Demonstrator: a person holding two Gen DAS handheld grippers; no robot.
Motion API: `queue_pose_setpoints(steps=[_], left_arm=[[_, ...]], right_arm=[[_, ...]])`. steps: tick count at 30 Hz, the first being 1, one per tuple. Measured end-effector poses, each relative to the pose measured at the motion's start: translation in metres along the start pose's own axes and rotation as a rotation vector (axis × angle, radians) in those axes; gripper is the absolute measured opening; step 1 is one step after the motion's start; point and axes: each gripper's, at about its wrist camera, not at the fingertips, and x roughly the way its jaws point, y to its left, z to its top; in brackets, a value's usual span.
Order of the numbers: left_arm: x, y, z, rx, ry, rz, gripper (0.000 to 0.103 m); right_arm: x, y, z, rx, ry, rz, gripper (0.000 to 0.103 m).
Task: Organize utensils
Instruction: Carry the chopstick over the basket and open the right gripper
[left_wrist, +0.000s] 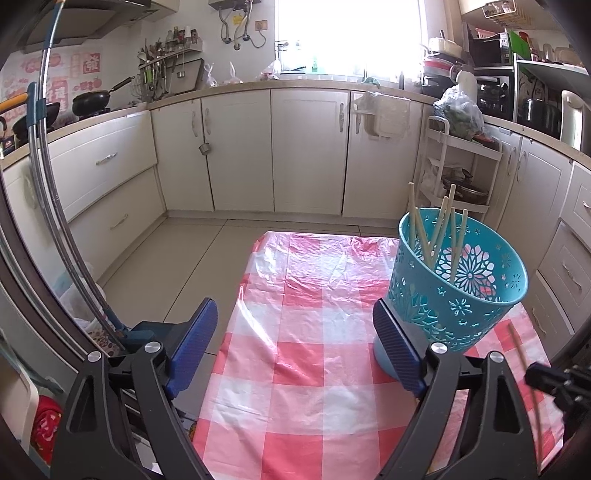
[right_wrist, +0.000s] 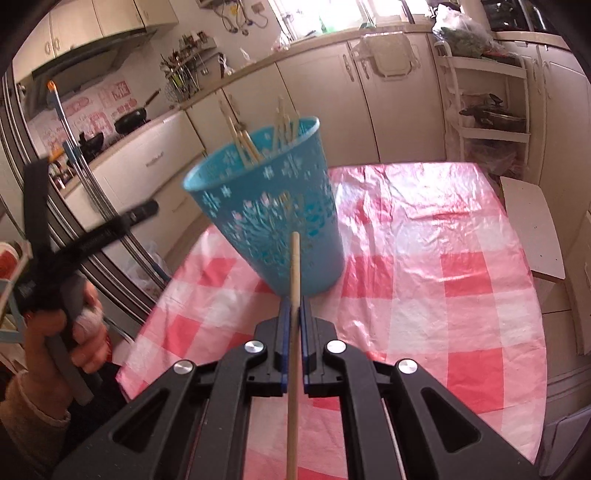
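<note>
Blue pads on the left gripper (left_wrist: 295, 343) stood wide apart with nothing between them, hovering low over the near-left part of the pink checked tablecloth (left_wrist: 295, 295) and angled down, and the person's hand (right_wrist: 70, 325) on its handle showed at the left edge of the right wrist view. Across to the right sat the turquoise basket (right_wrist: 266, 206), upright on the cloth, with a bundle of chopsticks (right_wrist: 255, 140) already leaning inside it. Further right, the right gripper (right_wrist: 294, 310) was clamped tight on a single chopstick (right_wrist: 294, 266), its long axis running straight ahead along the fingers, tip aimed at the basket wall rather than over the rim. By my reading that was the crux: the basket lay dead ahead and just beyond the tip, the right hand clearly nearer the job, and the stick would have to clear the rim before it could drop in.
</note>
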Motion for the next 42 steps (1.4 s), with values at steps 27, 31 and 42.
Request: queue_pose_setpoints(steps=[27,31,42], left_arm=[[0.020,0.006,-0.002,-0.042,0.072,0.009,0.086],[0.022,0.005,-0.002,-0.037,0.078,0.008,0.087],[0.025,0.008,-0.004,-0.034,0.092,0.022,0.087]], right_arm=[[0.051,0.035,0.141,0.063,-0.438,-0.008,0.006],[0.056,0.037,0.135,0.037,-0.410,-0.029,0.006],[0.043,0.046,0.123,-0.042,-0.359,-0.049,0.017]])
